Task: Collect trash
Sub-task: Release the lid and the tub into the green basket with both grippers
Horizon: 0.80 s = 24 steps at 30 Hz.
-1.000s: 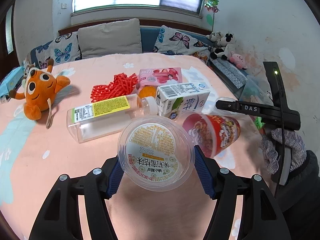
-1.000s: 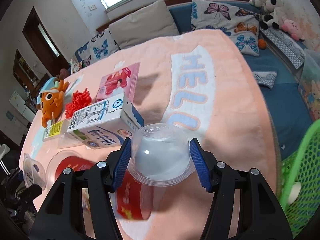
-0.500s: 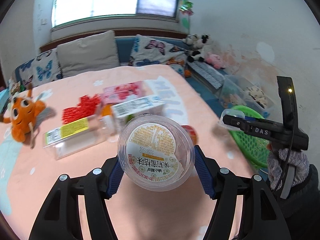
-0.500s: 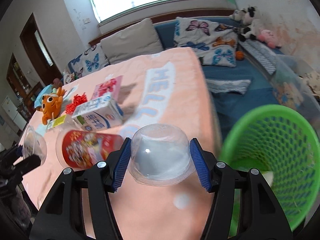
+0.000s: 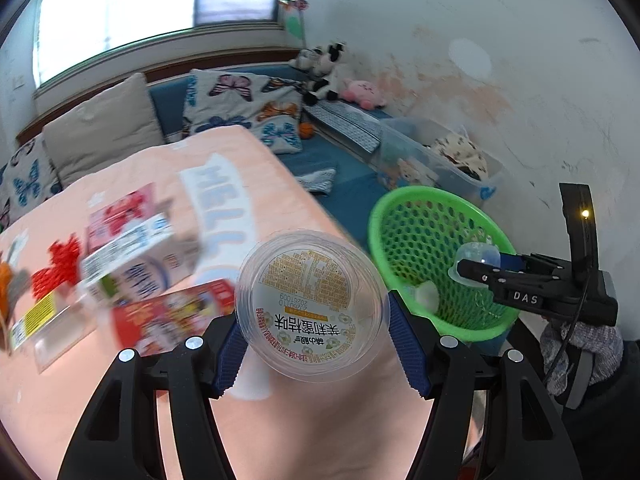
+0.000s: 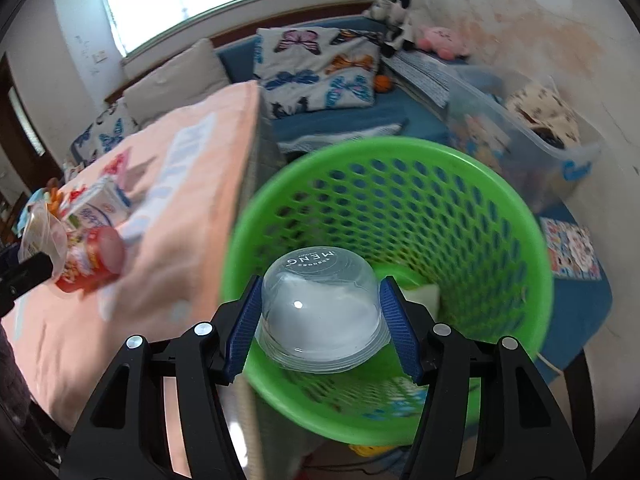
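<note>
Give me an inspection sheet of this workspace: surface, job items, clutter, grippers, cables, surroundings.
Surface: peach blanket with pale lettering, covering the work surface.
Job's things: labelled clear cup in the left gripper; clear dome lid in the right gripper, above the green mesh basket; milk carton and red noodle cup lying on the blanket.
Clutter: red packet, red plastic pieces, a labelled clear container at the left edge, blurred.
Grippers: both closed on their items.
Cables: thin black lead on the right gripper's handle.
Surroundings: butterfly pillows, plush toys, clear storage bin, window.
</note>
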Each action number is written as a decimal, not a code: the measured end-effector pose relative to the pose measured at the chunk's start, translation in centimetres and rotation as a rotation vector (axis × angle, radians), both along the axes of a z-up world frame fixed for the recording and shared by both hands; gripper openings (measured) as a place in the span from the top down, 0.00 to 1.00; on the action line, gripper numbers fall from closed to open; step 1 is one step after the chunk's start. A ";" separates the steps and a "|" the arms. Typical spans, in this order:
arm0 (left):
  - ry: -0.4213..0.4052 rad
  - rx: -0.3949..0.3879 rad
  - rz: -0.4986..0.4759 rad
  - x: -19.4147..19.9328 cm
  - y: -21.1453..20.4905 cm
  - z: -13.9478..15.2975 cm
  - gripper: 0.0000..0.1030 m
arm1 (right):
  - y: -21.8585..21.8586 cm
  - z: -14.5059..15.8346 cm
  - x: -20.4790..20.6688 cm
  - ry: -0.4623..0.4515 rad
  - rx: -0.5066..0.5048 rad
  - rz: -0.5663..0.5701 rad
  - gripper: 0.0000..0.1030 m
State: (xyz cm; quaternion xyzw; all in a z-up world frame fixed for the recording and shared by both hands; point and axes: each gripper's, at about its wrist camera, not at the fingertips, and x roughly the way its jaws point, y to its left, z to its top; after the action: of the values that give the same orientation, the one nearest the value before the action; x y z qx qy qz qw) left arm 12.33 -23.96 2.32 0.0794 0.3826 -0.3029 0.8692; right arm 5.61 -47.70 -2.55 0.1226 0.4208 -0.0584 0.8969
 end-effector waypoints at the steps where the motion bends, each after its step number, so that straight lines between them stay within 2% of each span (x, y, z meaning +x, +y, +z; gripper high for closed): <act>1: 0.006 0.003 -0.012 0.0 -0.8 -0.2 0.39 | -0.6 -0.3 -0.3 0.007 -0.002 -0.014 0.41; 11: 0.049 0.031 -0.078 0.6 -6.3 -1.6 0.39 | -4.2 -3.2 -1.1 0.041 0.064 -0.080 0.41; 16: 0.061 0.046 -0.102 0.9 -8.5 -2.1 0.39 | -4.7 -3.3 -1.4 0.031 0.080 -0.089 0.35; 24: 0.074 0.069 -0.141 1.6 -11.3 -3.1 0.39 | -4.7 -2.5 -2.2 0.010 0.079 -0.088 0.35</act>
State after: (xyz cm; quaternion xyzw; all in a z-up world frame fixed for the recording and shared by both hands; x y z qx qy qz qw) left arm 13.98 -35.27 -0.81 0.1248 0.4184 -0.3526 0.8277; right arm 3.41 -52.39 -5.10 0.1762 0.4216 -0.0819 0.8857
